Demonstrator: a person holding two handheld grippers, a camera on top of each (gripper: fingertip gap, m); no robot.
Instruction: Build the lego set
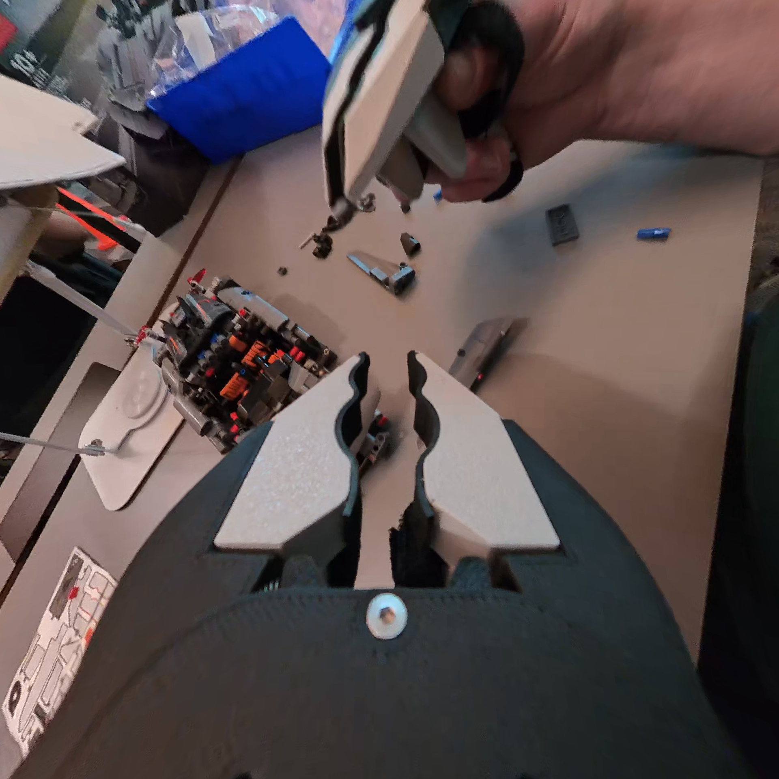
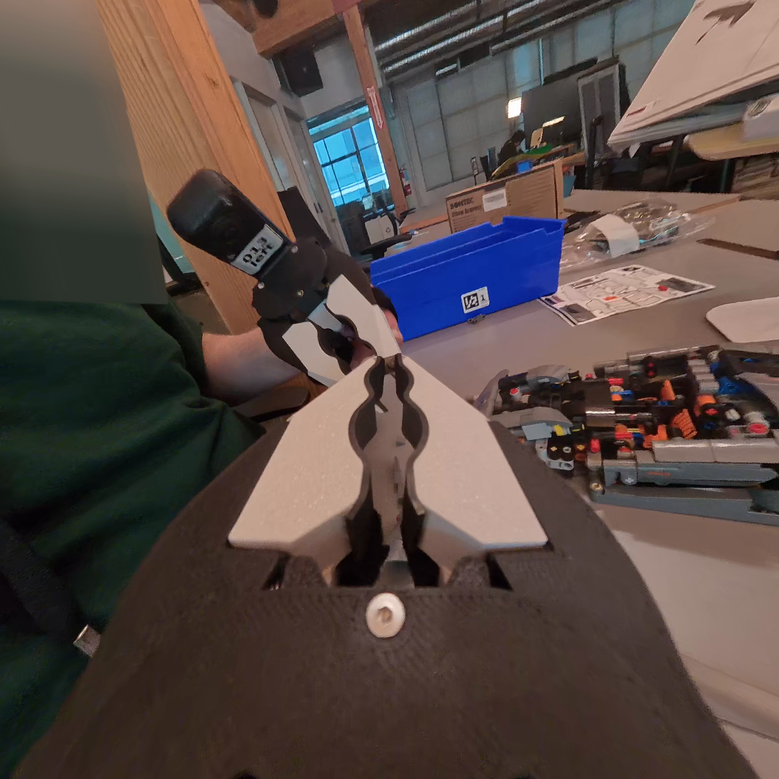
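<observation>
Nearest the left gripper [image 1: 388, 358], whose fingers stand apart and empty, the grey, black and orange brick-built lego model [image 1: 240, 358] lies at 10 o'clock on the grey desk [image 1: 590, 421], largely assembled. Beyond it at 12 o'clock, loose grey and black pieces [image 1: 385, 272] wait unattached. Farther still, the right gripper [image 1: 341, 210] has its fingers pinched on a small dark lego part [image 1: 335, 221], apparently the next addition.

Printed labels on the blue bin [image 2: 463, 269], left gripper [image 2: 381, 356] handle, and cardboard box [image 2: 506, 202].
</observation>
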